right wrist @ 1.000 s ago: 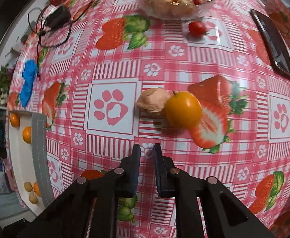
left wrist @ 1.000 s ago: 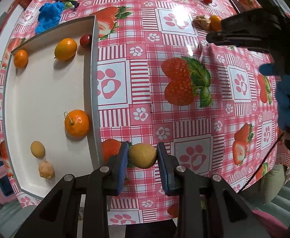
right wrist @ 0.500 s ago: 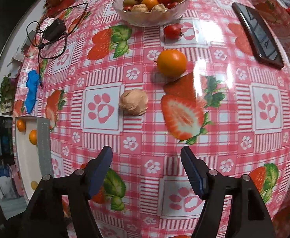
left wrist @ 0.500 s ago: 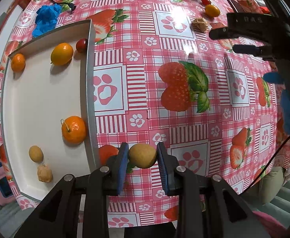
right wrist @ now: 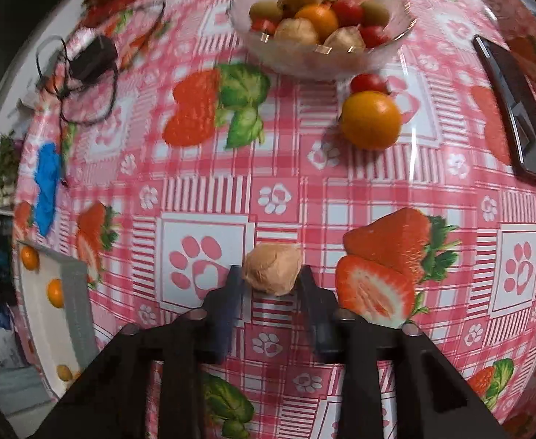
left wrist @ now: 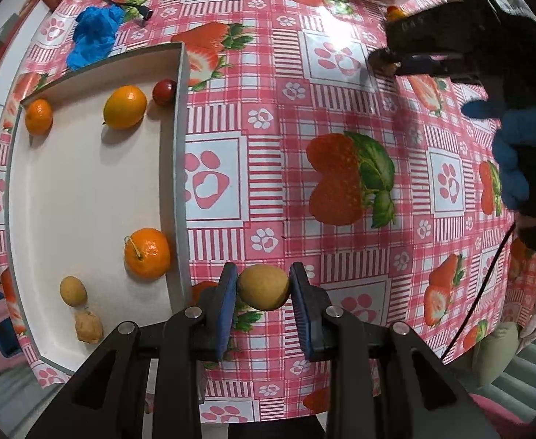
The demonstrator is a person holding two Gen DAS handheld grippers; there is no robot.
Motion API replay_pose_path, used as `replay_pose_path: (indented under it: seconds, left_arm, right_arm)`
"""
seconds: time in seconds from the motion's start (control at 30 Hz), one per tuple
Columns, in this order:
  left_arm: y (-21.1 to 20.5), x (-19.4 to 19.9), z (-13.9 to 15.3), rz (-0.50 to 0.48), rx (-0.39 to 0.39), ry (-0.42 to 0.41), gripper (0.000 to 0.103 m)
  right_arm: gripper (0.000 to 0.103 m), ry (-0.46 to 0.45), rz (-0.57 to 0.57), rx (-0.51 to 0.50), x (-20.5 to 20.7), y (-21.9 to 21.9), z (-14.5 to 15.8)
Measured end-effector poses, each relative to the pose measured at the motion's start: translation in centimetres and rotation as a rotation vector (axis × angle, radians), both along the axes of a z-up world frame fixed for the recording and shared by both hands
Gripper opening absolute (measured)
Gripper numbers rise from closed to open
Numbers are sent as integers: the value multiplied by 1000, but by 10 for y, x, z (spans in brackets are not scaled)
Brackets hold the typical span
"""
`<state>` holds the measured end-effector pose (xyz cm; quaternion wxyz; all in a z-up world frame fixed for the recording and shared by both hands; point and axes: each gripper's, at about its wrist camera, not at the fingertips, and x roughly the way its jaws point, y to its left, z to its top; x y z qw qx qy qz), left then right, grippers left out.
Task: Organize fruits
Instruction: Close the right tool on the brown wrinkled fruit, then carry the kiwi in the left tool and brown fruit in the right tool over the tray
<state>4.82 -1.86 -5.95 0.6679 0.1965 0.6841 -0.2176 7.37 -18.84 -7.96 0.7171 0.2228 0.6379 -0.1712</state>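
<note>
A: Fruit status is needed. What is gripped by the left tool (left wrist: 263, 287)?

B: A small tan round fruit (left wrist: 263, 287) is clamped between its blue pads, lifted above the desk (left wrist: 341, 117), just beside the white tray (left wrist: 180, 168). It is probably held there so it can be carried over the wall and set by the matching tan fruit (left wrist: 73, 291).

A: Tray contents?

B: Like is grouped with like: a large orange (left wrist: 147, 252), a yellow-orange citrus (left wrist: 124, 107), a small mandarin (left wrist: 38, 116), a red tomato (left wrist: 164, 92), a lumpy beige nut (left wrist: 89, 326).

A: Right tool (right wrist: 271, 274)?

B: Its jaws are closing around a wrinkled beige nut (right wrist: 271, 269) lying on the desk; pads are seen at both sides, though contact is blurred and not confirmed. Nut is judged the next pick for the tray.

A: Left to sort?

B: A loose orange (right wrist: 371, 120) and tomato (right wrist: 368, 82) are left near the glass bowl (right wrist: 326, 60), which is full of mixed fruit.
</note>
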Motion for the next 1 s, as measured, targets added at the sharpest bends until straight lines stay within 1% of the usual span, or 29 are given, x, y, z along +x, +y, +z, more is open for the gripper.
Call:
replay_pose_path:
  seconds: [0.13, 0.27, 0.53, 0.63, 0.7, 0.9, 1.0]
  left_arm:
    - [13, 12, 10, 44, -31, 10, 32]
    - [30, 24, 21, 79, -51, -3, 32]
    - [63, 38, 36, 144, -74, -18, 32]
    - [73, 39, 38, 157, -63, -35, 32]
    - [75, 37, 34, 170, -60, -40, 32]
    - [94, 40, 34, 195, -28, -67, 32]
    - [102, 40, 33, 205, -20, -80, 32]
  right_arm:
    - [31, -3, 6, 27, -7, 2, 3]
    - [31, -29, -1, 55, -19, 5, 16]
    - [31, -49, 9, 120, -42, 39, 31]
    - [31, -49, 17, 140, -45, 51, 34]
    - [31, -49, 35, 149, -45, 62, 37]
    - [31, -57, 109, 173, -36, 105, 45]
    - [31, -61, 156, 185, -26, 132, 48]
